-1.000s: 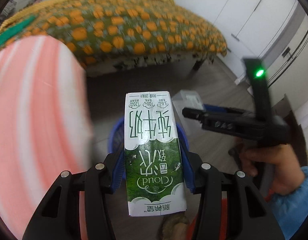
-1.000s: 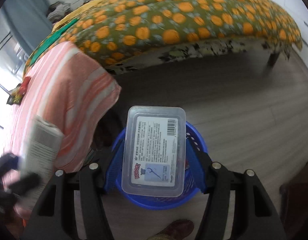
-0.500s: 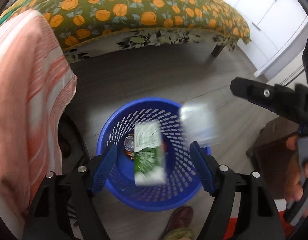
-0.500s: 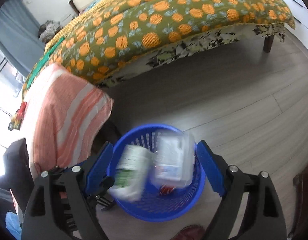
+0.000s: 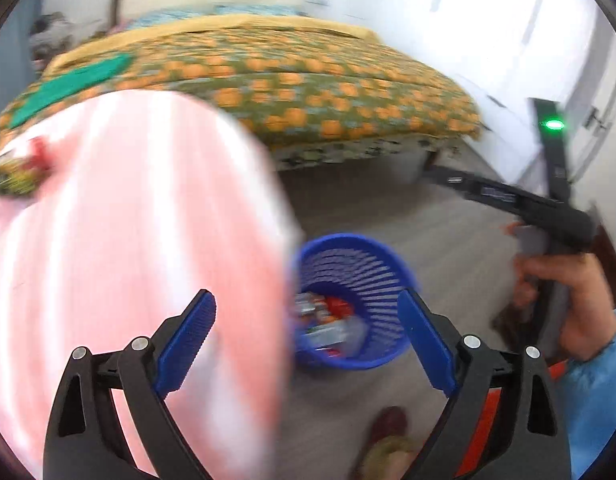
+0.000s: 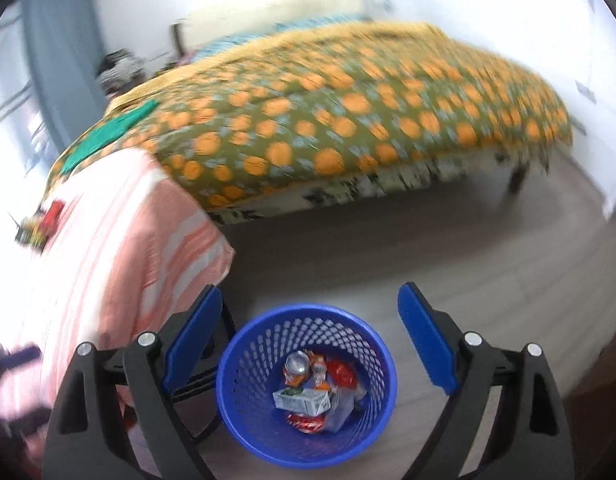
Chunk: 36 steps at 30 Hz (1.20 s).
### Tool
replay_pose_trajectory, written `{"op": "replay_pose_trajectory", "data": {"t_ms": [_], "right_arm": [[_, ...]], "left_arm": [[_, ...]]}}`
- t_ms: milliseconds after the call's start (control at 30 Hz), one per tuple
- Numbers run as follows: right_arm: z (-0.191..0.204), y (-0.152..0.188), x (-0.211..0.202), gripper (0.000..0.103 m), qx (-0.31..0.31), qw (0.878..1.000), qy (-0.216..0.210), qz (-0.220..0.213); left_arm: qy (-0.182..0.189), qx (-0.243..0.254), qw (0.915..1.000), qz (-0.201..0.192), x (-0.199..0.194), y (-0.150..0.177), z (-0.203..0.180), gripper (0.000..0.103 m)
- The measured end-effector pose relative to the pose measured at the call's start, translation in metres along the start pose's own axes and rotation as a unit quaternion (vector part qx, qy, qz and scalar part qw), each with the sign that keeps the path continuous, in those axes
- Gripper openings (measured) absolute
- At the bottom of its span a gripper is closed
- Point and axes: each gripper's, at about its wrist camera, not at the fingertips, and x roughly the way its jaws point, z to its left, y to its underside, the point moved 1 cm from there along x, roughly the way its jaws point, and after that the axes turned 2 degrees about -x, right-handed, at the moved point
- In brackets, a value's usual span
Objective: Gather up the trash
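A: Nearest, the left hand-held gripper [image 5: 307, 344] has its jaws opening, already wide, with nothing between them. The right hand-held gripper [image 6: 310, 336] is likewise opening, wide and empty.

B: And the trash?

A: Just below the right one, in the blue basket [image 6: 243, 364] on the floor [image 6: 468, 256]: a milk carton [image 6: 301, 400], a clear plastic box [image 6: 340, 408], a can [image 6: 296, 362] and some red wrappers lie at its bottom.

B: What could go wrong?

A: The striped pink cloth [image 5: 127, 240] hangs right beside the basket and fills much of the left view; a hasty swing could snag a finger in it. Farther up that cloth a red-and-green wrapper [image 6: 41, 222] seems to remain. It looks thin and flat, so wide jaws may pinch fabric with it.

B: Beyond that?

A: The bed [image 6: 348, 120] with its orange-dotted cover; a green item [image 6: 107, 132] lies on it, too blurred to identify.
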Motion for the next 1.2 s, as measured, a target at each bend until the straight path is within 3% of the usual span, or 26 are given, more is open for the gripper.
{"op": "replay_pose_trajectory", "data": {"t_ms": [133, 333, 500, 700, 833, 1000, 1200], "right_arm": [[0.058, 0.011, -0.012, 0.087, -0.088, 0.996, -0.008, -0.026], [0.162, 0.034, -0.012, 0.087, -0.166, 0.984, -0.071, -0.006], [0.245, 0.031, -0.005, 0.087, -0.203, 0.972, -0.12, 0.006], [0.313, 0.022, 0.026, 0.087, -0.239, 0.962, -0.124, 0.042], [0.334, 0.024, 0.049, 0.087, -0.265, 0.956, -0.114, 0.057], [0.33, 0.024, 0.057, 0.091, -0.236, 0.962, -0.123, 0.061], [0.329, 0.025, 0.056, 0.093, -0.235, 0.963, -0.117, 0.06]], "left_arm": [[-0.082, -0.021, 0.9962, -0.017, -0.025, 0.024, 0.063, 0.091], [-0.147, -0.061, 0.9869, -0.025, -0.058, 0.048, 0.136, 0.092], [-0.168, -0.094, 0.9809, -0.028, -0.075, 0.053, 0.182, 0.094], [-0.168, -0.125, 0.9776, -0.021, -0.08, 0.051, 0.226, 0.094], [-0.163, -0.136, 0.9769, -0.025, -0.077, 0.032, 0.244, 0.094], [-0.161, -0.13, 0.9772, -0.048, -0.052, -0.014, 0.252, 0.094], [-0.175, -0.182, 0.9656, -0.061, -0.007, -0.073, 0.273, 0.077]]}}
